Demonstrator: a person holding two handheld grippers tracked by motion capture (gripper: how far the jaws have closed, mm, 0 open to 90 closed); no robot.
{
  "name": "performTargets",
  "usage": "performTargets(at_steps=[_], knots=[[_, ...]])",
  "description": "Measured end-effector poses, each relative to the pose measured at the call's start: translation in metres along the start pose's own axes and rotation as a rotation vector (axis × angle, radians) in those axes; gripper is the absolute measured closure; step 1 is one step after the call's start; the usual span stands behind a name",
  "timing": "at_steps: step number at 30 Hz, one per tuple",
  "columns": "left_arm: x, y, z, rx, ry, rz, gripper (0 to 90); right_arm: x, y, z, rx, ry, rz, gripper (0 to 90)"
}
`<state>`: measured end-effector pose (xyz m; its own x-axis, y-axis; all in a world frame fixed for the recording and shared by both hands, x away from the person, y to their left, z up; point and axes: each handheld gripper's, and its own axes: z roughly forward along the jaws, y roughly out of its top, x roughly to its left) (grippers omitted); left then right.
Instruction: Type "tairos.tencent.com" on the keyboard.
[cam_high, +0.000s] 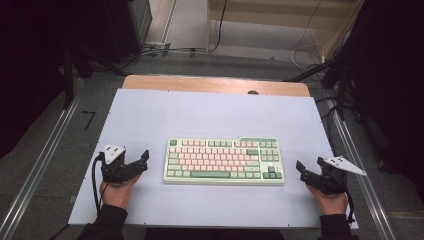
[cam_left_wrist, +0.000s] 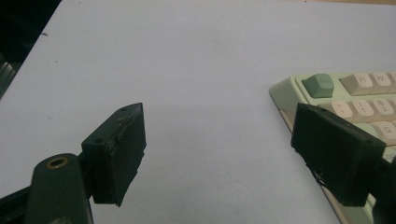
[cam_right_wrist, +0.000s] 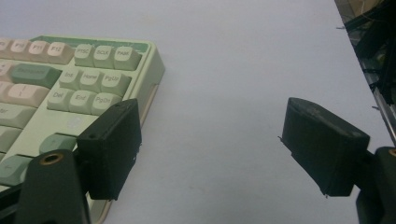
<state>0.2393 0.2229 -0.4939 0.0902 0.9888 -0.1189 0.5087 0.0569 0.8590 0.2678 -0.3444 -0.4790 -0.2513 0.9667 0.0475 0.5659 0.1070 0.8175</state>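
A pale green keyboard (cam_high: 223, 161) with pink and green keys lies flat in the middle of the white table mat (cam_high: 215, 120). My left gripper (cam_high: 141, 161) rests on the mat just left of the keyboard, jaws wide open with nothing between them. In the left gripper view the gripper (cam_left_wrist: 229, 158) frames bare mat, and the keyboard's (cam_left_wrist: 345, 100) top-left corner sits behind the right jaw. My right gripper (cam_high: 303, 170) lies to the right of the keyboard, also open and empty. In the right gripper view the gripper (cam_right_wrist: 210, 149) has the keyboard's (cam_right_wrist: 70, 79) right end behind its left jaw.
The mat covers a wooden table (cam_high: 215, 83) whose far edge shows beyond it. Metal rails (cam_high: 45, 160) run along both sides. Cables (cam_high: 165, 50) and dark equipment stand on the floor behind the table.
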Motion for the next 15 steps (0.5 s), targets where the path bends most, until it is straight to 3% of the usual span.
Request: performTargets(at_steps=[15], knots=[[-0.014,0.004,0.001,-0.009,-0.035,0.01,18.4,0.018,0.009,-0.003,-0.017,0.075,-0.002,17.2]])
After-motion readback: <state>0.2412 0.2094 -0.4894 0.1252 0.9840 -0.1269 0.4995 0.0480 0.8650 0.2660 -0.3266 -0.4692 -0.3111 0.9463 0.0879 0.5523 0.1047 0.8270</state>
